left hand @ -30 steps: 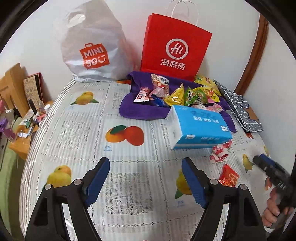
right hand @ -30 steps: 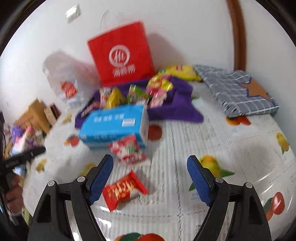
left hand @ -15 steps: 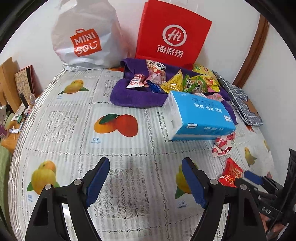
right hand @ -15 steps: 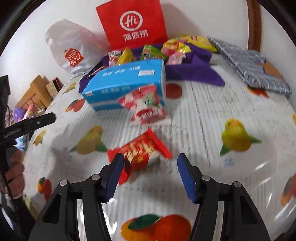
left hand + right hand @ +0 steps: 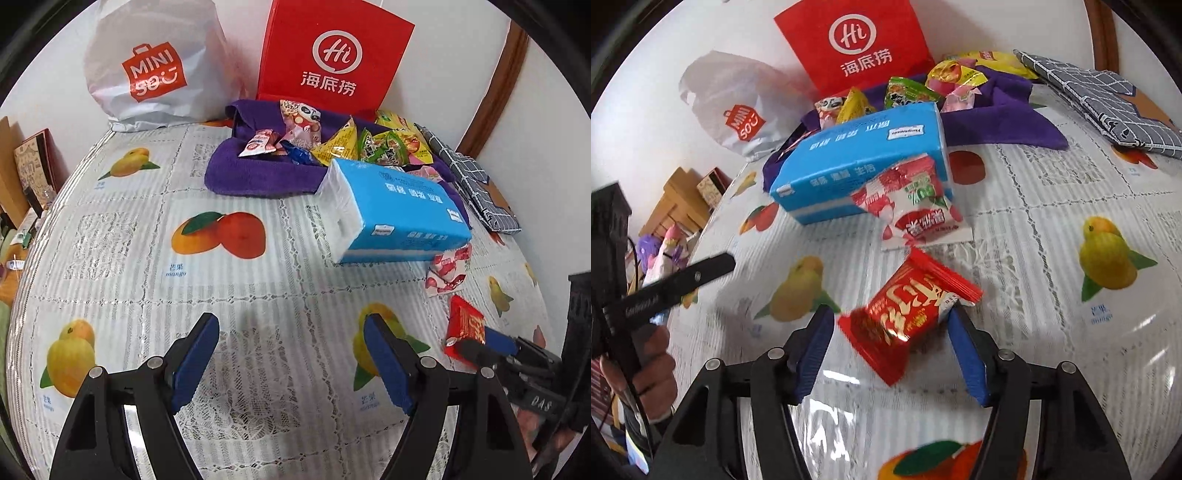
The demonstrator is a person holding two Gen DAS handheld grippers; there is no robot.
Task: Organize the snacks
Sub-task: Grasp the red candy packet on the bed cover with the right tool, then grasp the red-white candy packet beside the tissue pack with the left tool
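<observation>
The right gripper (image 5: pixel 890 332) has its two blue jaws around a red snack packet (image 5: pixel 908 314); one jaw touches the packet, the other is just beside it, so the grip is not tight yet. The packet looks to sit low on the fruit tablecloth (image 5: pixel 1052 258). The left gripper (image 5: pixel 291 354) hangs over the cloth with its jaws wide and nothing between them. Many snacks already lie in a pile on the purple towel (image 5: pixel 255 177) by the red paper bag (image 5: pixel 332 59). A red and white snack packet (image 5: pixel 912 206) leans on the blue tissue pack (image 5: pixel 860 158), away from the pile. So I think most of the job is done, and these two loose packets are left to move.
</observation>
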